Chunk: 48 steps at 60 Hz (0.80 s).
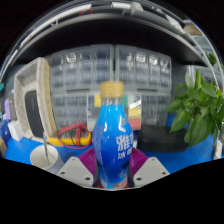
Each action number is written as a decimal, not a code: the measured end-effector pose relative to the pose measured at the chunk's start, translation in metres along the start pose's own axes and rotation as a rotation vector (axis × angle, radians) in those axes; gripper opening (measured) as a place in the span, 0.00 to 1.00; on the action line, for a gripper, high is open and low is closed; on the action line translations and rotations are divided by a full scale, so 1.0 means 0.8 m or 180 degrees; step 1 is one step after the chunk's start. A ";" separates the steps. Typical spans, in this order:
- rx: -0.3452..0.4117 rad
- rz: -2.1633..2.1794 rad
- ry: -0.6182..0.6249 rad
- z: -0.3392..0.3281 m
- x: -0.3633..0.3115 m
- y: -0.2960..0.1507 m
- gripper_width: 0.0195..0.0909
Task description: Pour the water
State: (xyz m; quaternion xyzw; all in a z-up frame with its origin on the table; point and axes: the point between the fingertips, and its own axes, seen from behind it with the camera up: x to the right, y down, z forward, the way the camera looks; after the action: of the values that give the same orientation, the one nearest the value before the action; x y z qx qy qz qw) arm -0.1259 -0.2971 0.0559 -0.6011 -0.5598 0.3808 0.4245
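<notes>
The bottle (113,135) stands upright between the fingers, yellow cap on top, blue label facing the lens; the gripper (113,176) looks clamped on its lower body, both fingers hard against the sides, though the contact itself sits low and is partly hidden. The cap appears still on, so no water comes out until it is off; tip it with a loose hold and the smooth bottle could slide through the pads. Beyond the fingers to the left sits a beige appliance (36,95); to the right a leafy plant (198,108); a wide tilt could brush either. No receiving cup that I can pick out; behind runs a wall of drawer cabinets (110,70).
</notes>
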 end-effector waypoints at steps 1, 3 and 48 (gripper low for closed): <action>0.0105 0.0016 -0.0015 0.002 0.000 -0.006 0.30; 0.0088 0.0050 -0.0042 0.002 0.000 -0.003 0.31; -0.0659 0.0118 0.0122 -0.157 -0.037 0.046 0.81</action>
State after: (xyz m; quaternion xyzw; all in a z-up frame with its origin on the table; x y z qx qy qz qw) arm 0.0023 -0.3372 0.0646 -0.6592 -0.5767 0.3172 0.3637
